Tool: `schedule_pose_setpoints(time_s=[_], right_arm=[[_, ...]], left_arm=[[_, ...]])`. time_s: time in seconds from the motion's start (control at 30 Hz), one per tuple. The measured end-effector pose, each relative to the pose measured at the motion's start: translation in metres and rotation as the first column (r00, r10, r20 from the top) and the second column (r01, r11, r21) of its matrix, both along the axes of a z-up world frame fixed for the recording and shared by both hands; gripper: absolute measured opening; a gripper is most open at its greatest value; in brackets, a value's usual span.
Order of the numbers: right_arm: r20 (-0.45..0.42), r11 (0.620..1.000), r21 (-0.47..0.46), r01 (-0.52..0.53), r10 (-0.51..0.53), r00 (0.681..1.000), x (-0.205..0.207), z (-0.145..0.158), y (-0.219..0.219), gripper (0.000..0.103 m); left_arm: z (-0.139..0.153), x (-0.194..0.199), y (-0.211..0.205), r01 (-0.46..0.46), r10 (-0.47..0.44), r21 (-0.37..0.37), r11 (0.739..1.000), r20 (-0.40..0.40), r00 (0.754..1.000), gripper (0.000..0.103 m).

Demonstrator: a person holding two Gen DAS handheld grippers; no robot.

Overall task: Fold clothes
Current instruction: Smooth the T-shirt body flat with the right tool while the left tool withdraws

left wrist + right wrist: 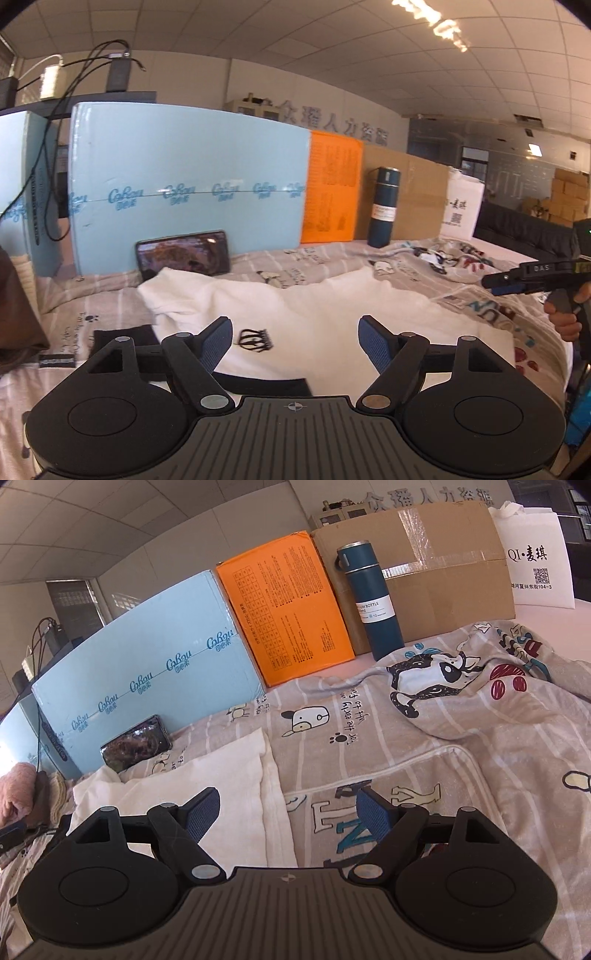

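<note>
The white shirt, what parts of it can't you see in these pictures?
- White shirt, left wrist view: its near edge is hidden behind the open left gripper.
- Right wrist view: the shirt runs under the open right gripper, so its lower part is hidden.
- Black crown print: too small to make out details.
- Phone screen: too blurry to read.

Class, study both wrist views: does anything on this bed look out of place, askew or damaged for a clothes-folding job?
Nothing looks damaged or spilled. The white garment lies rumpled, one sleeve askew. A phone leans on the blue box, and a blue bottle stands upright on the bed, odd for a folding area.
</note>
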State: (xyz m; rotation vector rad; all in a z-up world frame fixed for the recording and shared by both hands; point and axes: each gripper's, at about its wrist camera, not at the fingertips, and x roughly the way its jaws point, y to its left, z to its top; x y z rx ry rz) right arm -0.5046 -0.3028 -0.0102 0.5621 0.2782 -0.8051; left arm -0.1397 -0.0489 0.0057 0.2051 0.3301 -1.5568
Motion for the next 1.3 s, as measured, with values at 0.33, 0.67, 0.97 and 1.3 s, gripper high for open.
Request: schedule_pose_setpoints(time_s=[0.33, 0.67, 0.97, 1.3], right_arm=[[0.002, 0.965, 0.069, -0.254, 0.255, 0.967, 0.011, -0.020, 0.033, 0.080], [0.005, 0.963, 0.072, -0.261, 0.262, 0.965, -0.017, -0.023, 0.064, 0.080], [-0.163, 0.956, -0.125, -0.264, 0.243, 0.956, 0.019, 0.011, 0.070, 0.081], [-0.499, 0.901, -0.120, -0.417, 0.308, 0.810, 0.068, -0.005, 0.064, 0.081]], left_arm=[[-0.019, -0.096, -0.046, 0.446, -0.451, 0.197, 0.873, -0.018, 0.892, 0.077], [-0.047, -0.142, -0.071, 0.661, -0.660, 0.296, 0.690, -0.118, 0.742, 0.078], [-0.044, -0.163, -0.057, 0.712, -0.737, 0.299, 0.635, -0.043, 0.675, 0.079], [-0.046, -0.165, -0.050, 0.734, -0.761, 0.283, 0.618, -0.020, 0.648, 0.079]])
